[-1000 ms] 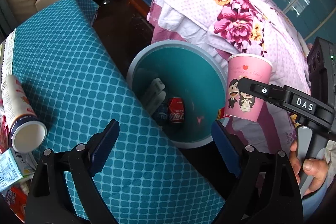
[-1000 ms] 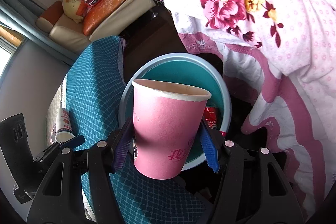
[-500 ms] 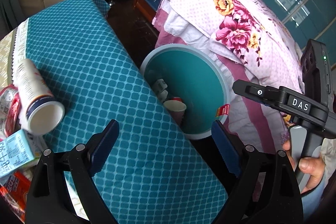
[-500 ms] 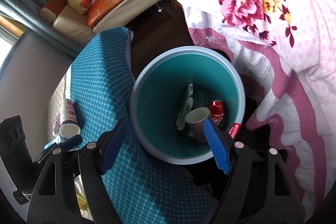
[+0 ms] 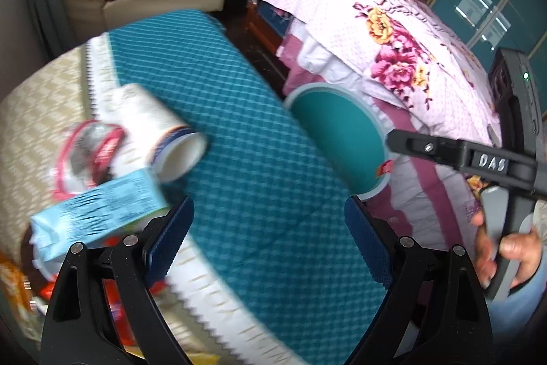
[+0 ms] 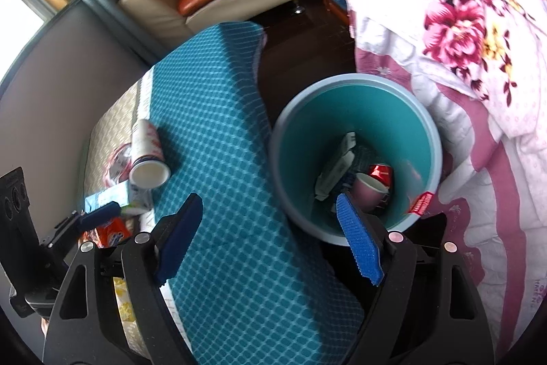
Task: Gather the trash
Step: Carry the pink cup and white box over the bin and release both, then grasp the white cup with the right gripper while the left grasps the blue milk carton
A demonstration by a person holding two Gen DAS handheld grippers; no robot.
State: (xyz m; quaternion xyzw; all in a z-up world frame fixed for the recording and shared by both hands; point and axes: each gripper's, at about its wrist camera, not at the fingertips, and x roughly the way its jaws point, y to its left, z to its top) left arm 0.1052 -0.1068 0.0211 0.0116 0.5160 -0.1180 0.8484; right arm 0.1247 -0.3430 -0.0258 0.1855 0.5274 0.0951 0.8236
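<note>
Our right gripper (image 6: 270,237), whose jaws have just been opening, now stands wide and empty; the pink cup (image 6: 371,192) it carried lies inside the bin (image 6: 290,125), right of centre. Our left gripper (image 5: 270,243) also gapes empty. The white cup (image 5: 160,129) and blue carton (image 5: 99,214), at left on the table (image 5: 239,112), remain to collect.

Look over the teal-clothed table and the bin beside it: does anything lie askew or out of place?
Yes. A white paper cup lies tipped on its side on the table, beside a blue carton and wrappers not yet binned. The pink cup already sits inside the bin.
</note>
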